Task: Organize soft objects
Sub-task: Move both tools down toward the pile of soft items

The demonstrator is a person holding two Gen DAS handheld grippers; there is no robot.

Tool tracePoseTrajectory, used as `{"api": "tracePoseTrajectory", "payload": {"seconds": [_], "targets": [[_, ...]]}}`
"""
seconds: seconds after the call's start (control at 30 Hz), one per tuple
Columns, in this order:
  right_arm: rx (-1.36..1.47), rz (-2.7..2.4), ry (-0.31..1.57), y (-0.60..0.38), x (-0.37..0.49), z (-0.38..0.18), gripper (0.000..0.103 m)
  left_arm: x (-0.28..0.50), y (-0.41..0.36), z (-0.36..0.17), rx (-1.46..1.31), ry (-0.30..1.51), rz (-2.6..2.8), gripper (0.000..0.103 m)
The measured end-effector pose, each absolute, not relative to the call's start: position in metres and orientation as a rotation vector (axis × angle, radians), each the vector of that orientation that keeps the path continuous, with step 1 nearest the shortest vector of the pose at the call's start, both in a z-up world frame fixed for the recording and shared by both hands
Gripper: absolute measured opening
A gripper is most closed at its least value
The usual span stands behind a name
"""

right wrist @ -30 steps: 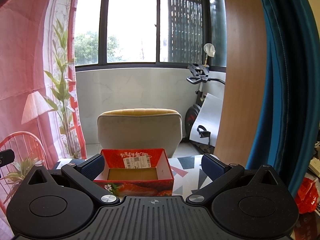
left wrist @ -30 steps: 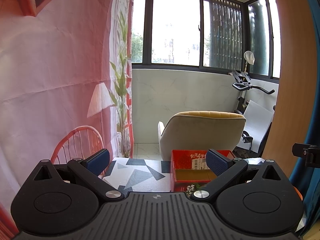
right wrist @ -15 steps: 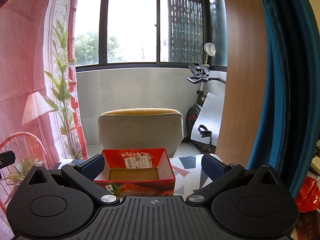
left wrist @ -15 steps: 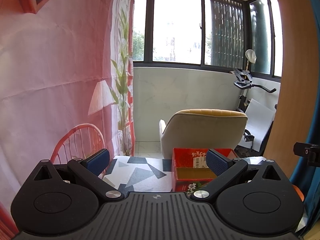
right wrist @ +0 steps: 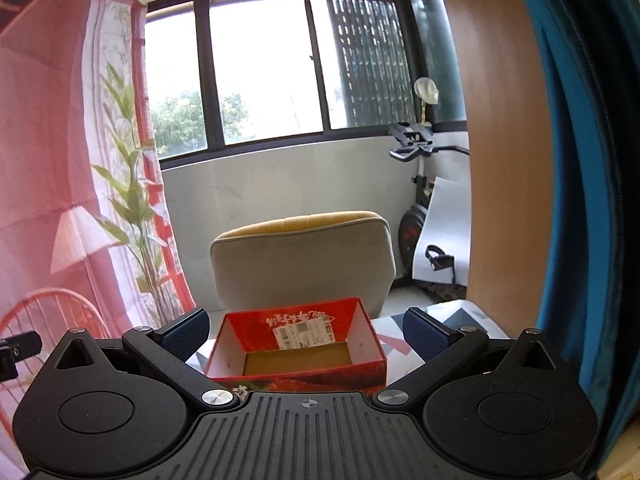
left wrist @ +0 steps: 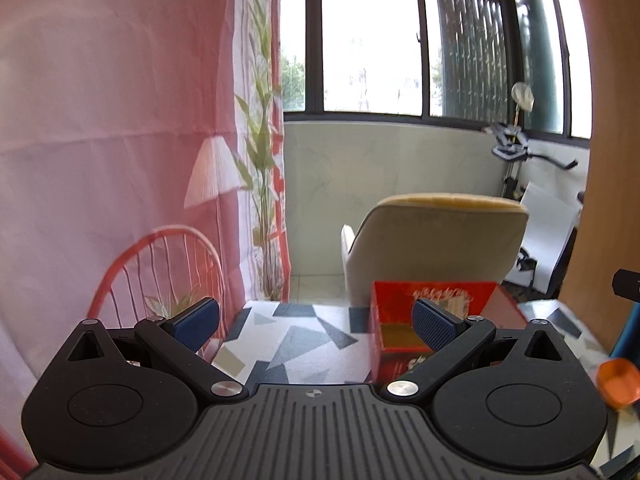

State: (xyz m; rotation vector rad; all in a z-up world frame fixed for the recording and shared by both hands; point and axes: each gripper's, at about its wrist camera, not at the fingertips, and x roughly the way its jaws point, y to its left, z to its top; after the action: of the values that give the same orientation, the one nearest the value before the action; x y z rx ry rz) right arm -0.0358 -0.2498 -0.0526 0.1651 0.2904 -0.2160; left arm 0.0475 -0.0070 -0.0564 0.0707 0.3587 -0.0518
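An open red cardboard box [right wrist: 298, 350] stands on a table with a grey and white geometric cloth [left wrist: 296, 340]. The box is empty, with a white label on its far inner wall. It also shows in the left wrist view [left wrist: 394, 322], to the right. My right gripper [right wrist: 306, 330] is open and empty, held above the table with the box between its fingers in view. My left gripper [left wrist: 316, 324] is open and empty, left of the box. No soft objects show in either view.
A beige armchair [right wrist: 304, 256] stands behind the table. A pink printed curtain [left wrist: 100, 140] hangs at the left. A wooden panel [right wrist: 504, 140] and a blue curtain [right wrist: 580, 200] are at the right. An orange thing [left wrist: 618, 380] lies at the table's right.
The left gripper's view has swung left and slightly down, so the box sits further right. The right gripper's view has tilted and shifted, with the box now centred. Both grippers stay open.
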Motion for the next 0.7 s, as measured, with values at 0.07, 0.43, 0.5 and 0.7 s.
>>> {"api": "tracePoseTrajectory", "payload": {"seconds": [0.07,0.43,0.5,0.7], "targets": [[0.125,-0.217,0.296,-0.245,-0.027,-0.067,0.103,0.055,-0.009,-0.068,0.085,0.367,-0.054,0.103],[0.067,-0.207,0.355,-0.235,0.000,-0.162,0.103,0.092,0.001,-0.149,0.078,0.467,-0.105,0.103],[0.047,-0.210,0.366,-0.234,-0.001,-0.181,0.103,0.093,0.003,-0.167,0.068,0.493,-0.125,0.103],[0.106,-0.173,0.465,-0.245,-0.007,-0.236,0.103,0.088,0.008,-0.214,0.063,0.564,-0.166,0.101]]}}
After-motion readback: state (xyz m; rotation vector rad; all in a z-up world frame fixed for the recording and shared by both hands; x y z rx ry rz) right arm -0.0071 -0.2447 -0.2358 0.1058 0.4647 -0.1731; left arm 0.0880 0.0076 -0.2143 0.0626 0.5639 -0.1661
